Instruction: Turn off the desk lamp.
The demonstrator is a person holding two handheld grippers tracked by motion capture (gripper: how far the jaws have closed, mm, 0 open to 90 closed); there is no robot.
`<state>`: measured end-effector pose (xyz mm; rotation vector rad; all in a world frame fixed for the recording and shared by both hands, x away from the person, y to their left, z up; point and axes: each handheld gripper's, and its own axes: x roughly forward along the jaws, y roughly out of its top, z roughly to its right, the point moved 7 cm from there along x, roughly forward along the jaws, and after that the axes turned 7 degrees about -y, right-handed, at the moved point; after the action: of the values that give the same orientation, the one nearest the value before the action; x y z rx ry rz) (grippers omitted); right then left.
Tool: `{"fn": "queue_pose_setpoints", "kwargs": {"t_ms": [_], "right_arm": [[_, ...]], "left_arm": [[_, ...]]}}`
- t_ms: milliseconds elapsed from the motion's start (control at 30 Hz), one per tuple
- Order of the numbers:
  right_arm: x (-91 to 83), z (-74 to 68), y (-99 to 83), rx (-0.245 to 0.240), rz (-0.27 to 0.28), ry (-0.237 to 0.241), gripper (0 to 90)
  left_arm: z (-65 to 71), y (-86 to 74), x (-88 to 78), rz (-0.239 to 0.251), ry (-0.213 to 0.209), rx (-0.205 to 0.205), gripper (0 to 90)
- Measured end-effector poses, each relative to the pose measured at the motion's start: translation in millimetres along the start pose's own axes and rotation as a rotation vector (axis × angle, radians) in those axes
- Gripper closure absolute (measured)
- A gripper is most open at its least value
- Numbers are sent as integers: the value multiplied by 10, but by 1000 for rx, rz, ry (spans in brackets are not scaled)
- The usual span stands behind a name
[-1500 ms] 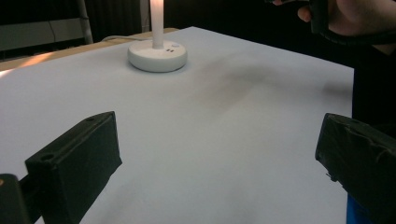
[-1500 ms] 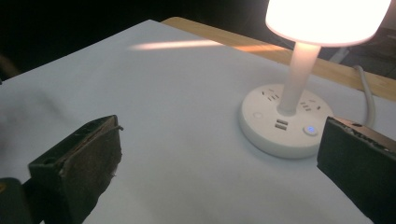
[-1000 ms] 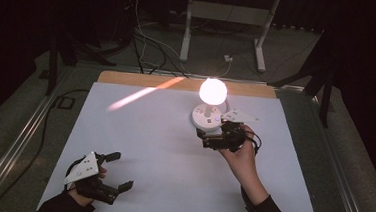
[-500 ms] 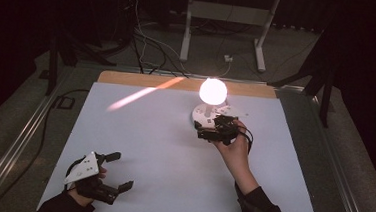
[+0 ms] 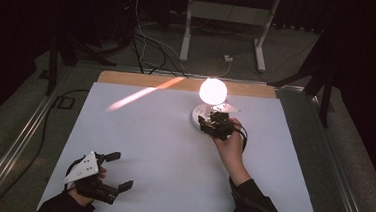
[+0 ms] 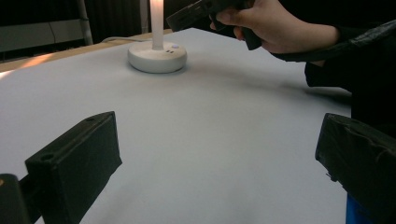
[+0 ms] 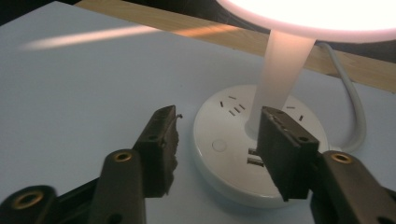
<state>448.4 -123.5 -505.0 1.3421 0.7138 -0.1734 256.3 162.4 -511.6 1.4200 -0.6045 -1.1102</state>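
A white table lamp stands at the back of the table, its globe (image 5: 213,90) lit above a round white base (image 5: 195,117). My right gripper (image 5: 205,124) hovers low over the near side of that base. In the right gripper view the base (image 7: 299,119) shows sockets, two USB ports and a round button (image 7: 218,145). The right gripper (image 7: 219,119) has just been closing its jaws; they stand half apart with nothing pressed between them, the button lying below the gap. My left gripper (image 5: 123,170) rests open at the near left, holding nothing.
The lamp's white cable (image 7: 355,107) runs off behind the base to the wooden strip (image 5: 128,78) at the table's far edge. A white sheet (image 5: 153,143) covers the table. Metal rails (image 5: 18,144) border it, and stand legs (image 5: 186,30) rise beyond.
My right gripper has moved left and down onto the lamp base, and its jaws have narrowed from wide apart to half apart. The left gripper has stayed put.
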Motion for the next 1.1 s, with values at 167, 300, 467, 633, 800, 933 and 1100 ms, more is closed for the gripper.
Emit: {"fn": "queue_pose_setpoints", "kwargs": {"t_ms": [167,300,467,633,800,933,1100], "right_arm": [[96,-6,-34,-13,-30,-8,676],[205,-9,-61,-41,-51,-39,823],[288,-11,-80,-44,-75,-51,894],[365,-24,-118,-44,-101,-49,897],[408,-35,-129,-42,-108,-52,897],[435,-43,-122,-44,-110,-42,897],[474,-36,-114,-43,-120,-39,897]], "left_arm": [[-2,1,-1,0,0,-1,6],[-1,1,-2,2,-2,-1,6],[-3,1,-3,1,-1,0,6],[-3,-1,-3,0,0,-1,6],[-1,-5,0,-5,4,2,6],[-3,-3,1,-4,4,1,6],[1,1,-2,-1,2,2,6]]}}
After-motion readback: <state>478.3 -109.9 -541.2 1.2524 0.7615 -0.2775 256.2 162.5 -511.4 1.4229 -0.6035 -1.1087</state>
